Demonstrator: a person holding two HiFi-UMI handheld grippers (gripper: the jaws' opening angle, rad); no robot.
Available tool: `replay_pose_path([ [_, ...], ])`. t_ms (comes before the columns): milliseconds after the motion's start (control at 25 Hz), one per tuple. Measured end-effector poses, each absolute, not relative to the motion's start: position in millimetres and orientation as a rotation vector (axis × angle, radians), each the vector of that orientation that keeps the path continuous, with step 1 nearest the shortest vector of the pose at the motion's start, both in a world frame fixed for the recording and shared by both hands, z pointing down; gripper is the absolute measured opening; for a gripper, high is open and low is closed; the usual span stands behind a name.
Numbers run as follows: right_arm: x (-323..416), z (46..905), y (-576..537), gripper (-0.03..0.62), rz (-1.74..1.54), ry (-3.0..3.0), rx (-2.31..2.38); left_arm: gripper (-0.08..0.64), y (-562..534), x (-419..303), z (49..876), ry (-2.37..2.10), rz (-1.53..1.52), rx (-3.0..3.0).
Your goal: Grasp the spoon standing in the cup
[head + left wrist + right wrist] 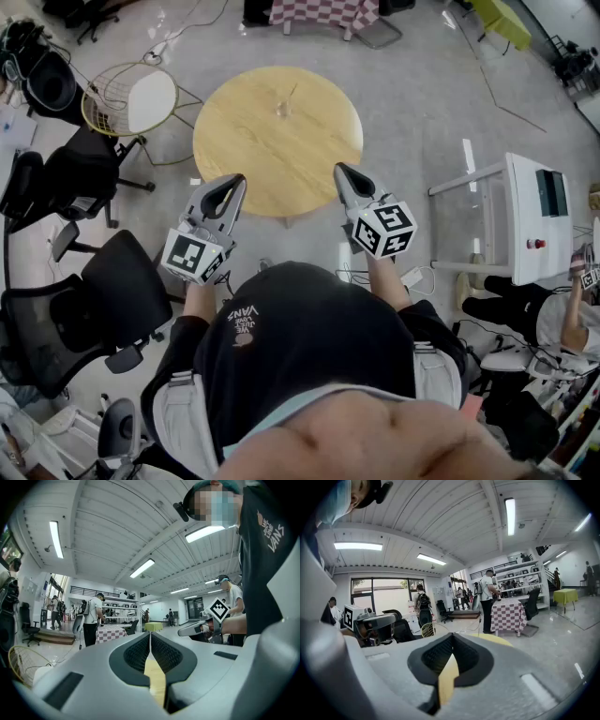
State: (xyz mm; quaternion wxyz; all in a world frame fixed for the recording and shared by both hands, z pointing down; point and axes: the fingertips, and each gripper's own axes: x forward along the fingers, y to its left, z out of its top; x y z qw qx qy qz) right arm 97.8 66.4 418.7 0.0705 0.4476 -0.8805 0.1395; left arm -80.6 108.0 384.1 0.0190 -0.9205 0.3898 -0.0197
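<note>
Both pairs of tongs are clenched with nothing in them. The left tongs and the right tongs hover over the near edge of the round wooden surface. The cup, clear and small, stands on the surface ahead of the tongs, roughly midway between their lines and well apart from both. The spoon leans in it, handle tilted away from the tongs.

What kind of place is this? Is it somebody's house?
Probably not a house. It looks like a big open office or lab hall: long ceiling lights, rolling office chairs, shelves along the far wall, and a round wooden table on a bare grey floor.
</note>
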Motion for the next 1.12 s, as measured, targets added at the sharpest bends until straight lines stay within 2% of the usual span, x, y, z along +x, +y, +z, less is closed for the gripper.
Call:
replay_pose_path([
  [1120, 50, 424, 78, -0.002, 0.387, -2.558, 1.602, 0.009, 104, -153, 415, 1.133, 0.034, -2.976],
])
